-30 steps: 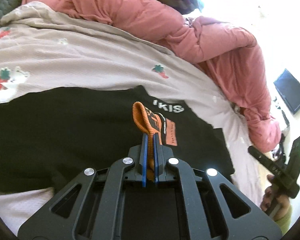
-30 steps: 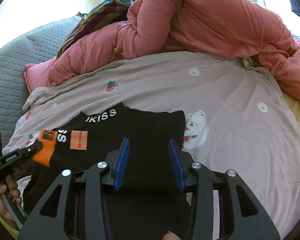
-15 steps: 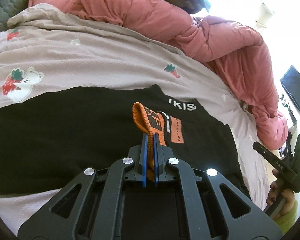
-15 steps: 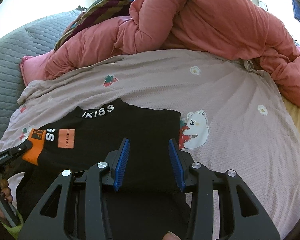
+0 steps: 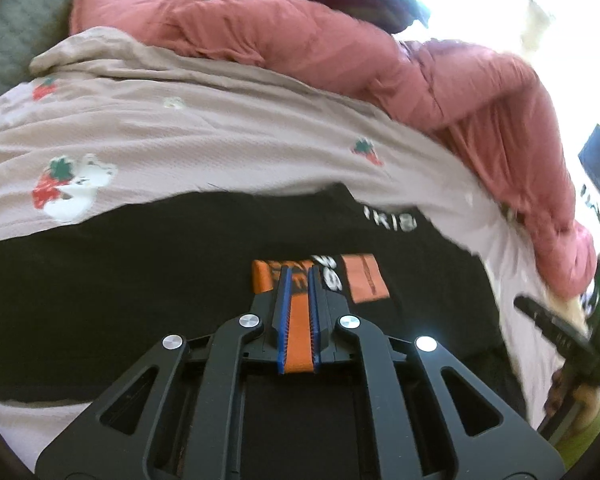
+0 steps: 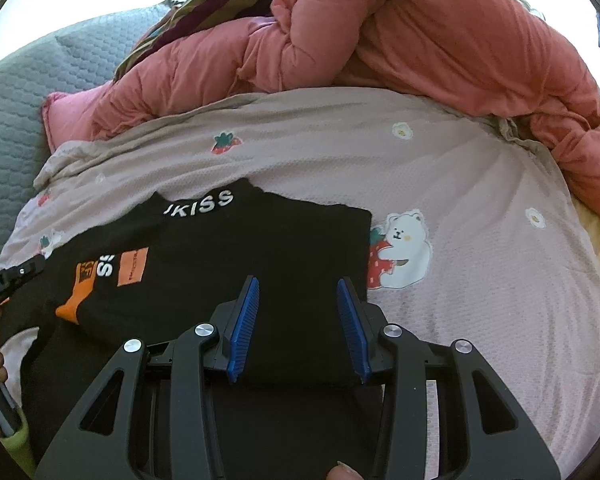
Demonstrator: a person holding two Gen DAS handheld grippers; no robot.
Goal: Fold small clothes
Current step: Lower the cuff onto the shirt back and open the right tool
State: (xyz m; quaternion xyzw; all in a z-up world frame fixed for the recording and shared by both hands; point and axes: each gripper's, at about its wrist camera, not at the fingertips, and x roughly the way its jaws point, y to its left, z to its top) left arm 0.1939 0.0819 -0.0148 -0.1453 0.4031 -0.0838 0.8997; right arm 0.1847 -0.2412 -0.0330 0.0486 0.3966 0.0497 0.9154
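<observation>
**Left hand-held gripper over orange cuff, right one wide above folded black top**

Left hand-held gripper [image 5: 298,276]: blue-padded fingers stand a narrow gap apart, not pinching. Orange cuff [image 5: 298,320] of the sleeve lies flat under and between them; whether the pads touch the cloth cannot be told. In the right wrist view this same gripper [image 6: 18,274] shows only as a dark tip at the far left, just beside the orange cuff [image 6: 74,304].

Right hand-held gripper [image 6: 296,292]: fingers spread wide, nothing between them but the black cloth beneath. Appears to hover over the garment; contact cannot be told. In the left wrist view it sits at the far right edge [image 5: 556,332], blurred.

Black top [image 6: 260,248]: lies on the bed sheet [image 6: 480,200], toward the bed's near edge. White lettering "KISS" on the neckband [image 6: 202,204] points toward the far side of the bed. Sleeve folded inward across the body, showing an orange patch [image 6: 132,266] and white letters. Right-hand edge of the garment runs straight, touching the bear-and-strawberry print [image 6: 404,248] on the sheet.

Surroundings: pink duvet [image 6: 420,40] bunched along the far side of the bed. Striped cloth [image 6: 204,8] on top of it at the far left. Grey quilted headboard [image 6: 16,92] at the left. Sheet is mauve with strawberry and flower prints.
</observation>
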